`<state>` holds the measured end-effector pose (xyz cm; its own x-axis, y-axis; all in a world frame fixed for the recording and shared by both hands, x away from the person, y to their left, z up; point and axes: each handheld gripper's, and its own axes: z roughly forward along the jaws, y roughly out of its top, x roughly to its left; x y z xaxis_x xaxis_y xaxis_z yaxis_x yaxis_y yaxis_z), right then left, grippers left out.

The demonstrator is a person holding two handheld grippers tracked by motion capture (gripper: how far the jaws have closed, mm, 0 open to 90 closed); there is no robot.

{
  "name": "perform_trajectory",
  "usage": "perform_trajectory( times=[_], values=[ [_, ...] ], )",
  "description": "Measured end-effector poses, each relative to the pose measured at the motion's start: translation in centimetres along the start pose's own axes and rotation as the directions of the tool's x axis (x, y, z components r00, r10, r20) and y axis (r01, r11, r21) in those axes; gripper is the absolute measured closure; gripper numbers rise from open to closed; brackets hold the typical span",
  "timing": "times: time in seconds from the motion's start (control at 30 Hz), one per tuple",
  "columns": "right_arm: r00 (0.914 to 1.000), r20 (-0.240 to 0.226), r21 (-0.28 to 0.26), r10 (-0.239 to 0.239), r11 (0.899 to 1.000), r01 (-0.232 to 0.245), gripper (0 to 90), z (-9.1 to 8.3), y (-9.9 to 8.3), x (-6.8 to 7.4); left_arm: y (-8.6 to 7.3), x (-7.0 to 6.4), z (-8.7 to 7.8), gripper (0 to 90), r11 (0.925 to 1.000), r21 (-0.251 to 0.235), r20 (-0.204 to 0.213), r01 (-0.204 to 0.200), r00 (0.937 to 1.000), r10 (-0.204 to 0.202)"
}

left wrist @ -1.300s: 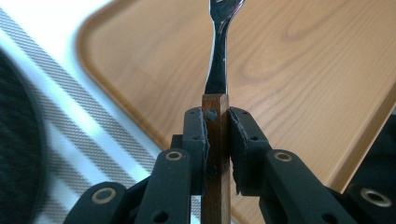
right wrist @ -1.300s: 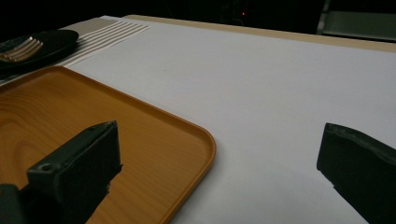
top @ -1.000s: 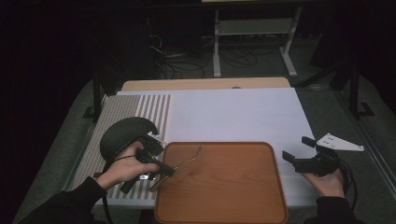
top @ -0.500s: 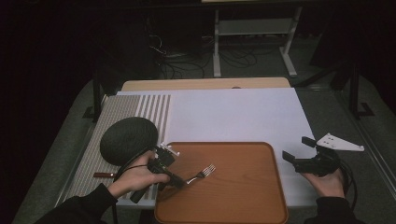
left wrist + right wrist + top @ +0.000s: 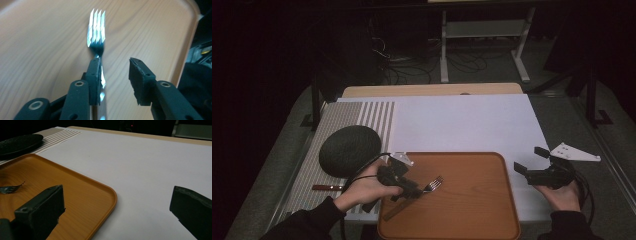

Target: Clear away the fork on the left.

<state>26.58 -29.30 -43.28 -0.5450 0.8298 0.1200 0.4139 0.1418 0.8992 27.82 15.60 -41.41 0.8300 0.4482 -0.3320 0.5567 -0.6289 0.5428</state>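
While the fork [image 5: 96, 30] lies on the tray [image 5: 472, 210], your left claw [image 5: 113, 72] stands spread (one jaw touching its handle); right claw [image 5: 117, 207] spread.

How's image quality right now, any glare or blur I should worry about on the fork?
Left gripper view: fork tines blown out by glare, edges soft, shadow beneath on the tray. High view: dark surroundings, table lit, fork small but readable. Right gripper view: near jaws blurred, tray rim sharp.

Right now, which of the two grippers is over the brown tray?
The left gripper: it is above the tray with the fork. The right gripper stays beside it, over the white sheet.
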Motion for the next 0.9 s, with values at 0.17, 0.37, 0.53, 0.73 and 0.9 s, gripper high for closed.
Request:
perform_trajectory(
  times=[0.17, 0.37, 0.53, 0.73, 0.9],
  values=[
    [1.0000, -0.001, -0.001, 0.002, 1.000, -0.002, 0.0, 0.0, 0.0, 0.0, 1.2, -0.6, 1.4, 68.9, 0.9940, -0.014, 0.022, -0.109, 0.9938, 0.109],
    [1.0000, -0.005, -0.003, 0.001, 1.000, -0.001, 0.0, -0.1, 0.0, 0.0, 1.9, -1.1, 3.1, 85.2, 0.9796, 0.038, 0.027, -0.198, 0.9801, 0.197],
    [1.0000, -0.006, -0.003, -0.001, 1.000, 0.001, 0.0, 0.0, 0.0, 0.0, 2.4, -1.4, 4.6, 90.0, 0.9589, 0.055, 0.021, -0.278, 0.9604, 0.278],
    [1.0000, -0.009, -0.004, -0.001, 1.000, 0.000, 0.0, -0.1, 0.0, 0.0, 2.6, -1.5, 6.3, 90.0, 0.9461, 0.092, 0.027, -0.311, 0.9505, 0.309],
    [0.9999, -0.011, -0.004, -0.003, 1.000, 0.003, 0.0, 0.0, 0.0, 0.0, 2.7, -1.2, 6.8, 90.0, 0.9442, 0.099, -0.001, -0.314, 0.9489, 0.316]
  ],
)
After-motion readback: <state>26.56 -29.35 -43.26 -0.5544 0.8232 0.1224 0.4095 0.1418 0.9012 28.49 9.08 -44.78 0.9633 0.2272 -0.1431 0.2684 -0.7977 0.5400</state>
